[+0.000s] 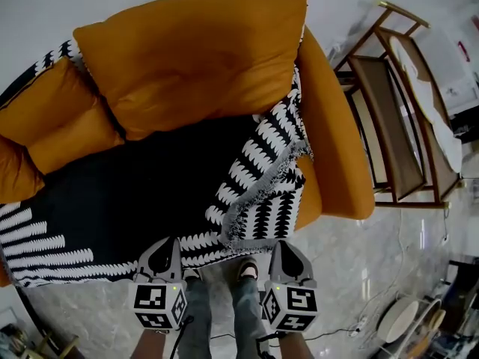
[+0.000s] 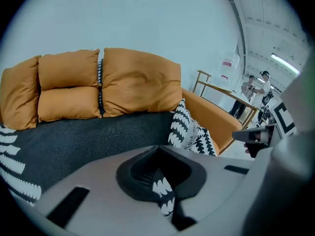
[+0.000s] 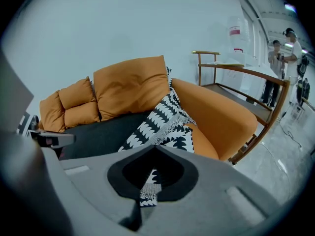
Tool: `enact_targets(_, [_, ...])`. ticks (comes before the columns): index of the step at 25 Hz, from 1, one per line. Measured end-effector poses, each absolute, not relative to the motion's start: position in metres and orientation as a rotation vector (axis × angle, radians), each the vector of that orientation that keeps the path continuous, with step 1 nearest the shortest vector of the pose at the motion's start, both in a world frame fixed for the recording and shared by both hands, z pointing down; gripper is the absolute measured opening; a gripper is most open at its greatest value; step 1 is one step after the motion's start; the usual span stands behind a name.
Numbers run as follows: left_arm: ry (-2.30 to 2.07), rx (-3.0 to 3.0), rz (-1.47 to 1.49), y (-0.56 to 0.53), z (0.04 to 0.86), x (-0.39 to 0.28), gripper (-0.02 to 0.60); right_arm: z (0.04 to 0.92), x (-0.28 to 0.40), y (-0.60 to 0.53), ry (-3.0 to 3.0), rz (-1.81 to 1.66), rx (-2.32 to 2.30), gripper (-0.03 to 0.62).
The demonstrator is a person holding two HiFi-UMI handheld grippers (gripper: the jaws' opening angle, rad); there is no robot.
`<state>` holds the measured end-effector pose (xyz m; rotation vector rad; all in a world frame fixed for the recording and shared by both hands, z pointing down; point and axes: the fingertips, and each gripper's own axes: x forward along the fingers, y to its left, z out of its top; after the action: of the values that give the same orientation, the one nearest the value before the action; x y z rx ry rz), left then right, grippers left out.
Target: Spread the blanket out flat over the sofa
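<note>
I hold the left gripper [image 1: 168, 245] and the right gripper [image 1: 282, 245] side by side in front of me, both tilted down at the front edge of the sofa [image 1: 340, 155]. The fingers of each are together and clamped on a pinch of the blanket [image 1: 142, 189]. In the left gripper view a fold of black cloth with white marks sticks out between my fingers. The right gripper view shows the same, with a strip of the woven border.

The blanket lies over the seat of the orange sofa, mostly plain black in the middle with white toothed stripes along its edges. Its front edge hangs over the seat front at my left. On the right it is not flat. A patterned part is folded back over itself near the armrest, and its fringe [image 1: 263, 189] runs at a slant across the seat. More of the pattern climbs up beside the big back cushion [image 1: 198, 54] and peeks out behind the smaller cushions [image 1: 56, 114] at the left.

My shoes [image 1: 248, 270] stand on the pale marble floor [image 1: 367, 260] between the two grippers. A wooden frame [image 1: 397, 118] stands just beside the sofa's right armrest.
</note>
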<state>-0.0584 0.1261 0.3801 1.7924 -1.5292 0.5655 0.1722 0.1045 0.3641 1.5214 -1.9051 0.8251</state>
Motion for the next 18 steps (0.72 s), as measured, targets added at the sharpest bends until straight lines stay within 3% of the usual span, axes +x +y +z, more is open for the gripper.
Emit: enact_targets(18, [-1.583, 1.664, 0.53, 0.16, 0.394, -0.102, 0.003, 0.382, 0.135, 0.112, -1.91, 0.879, 1.432, 0.066])
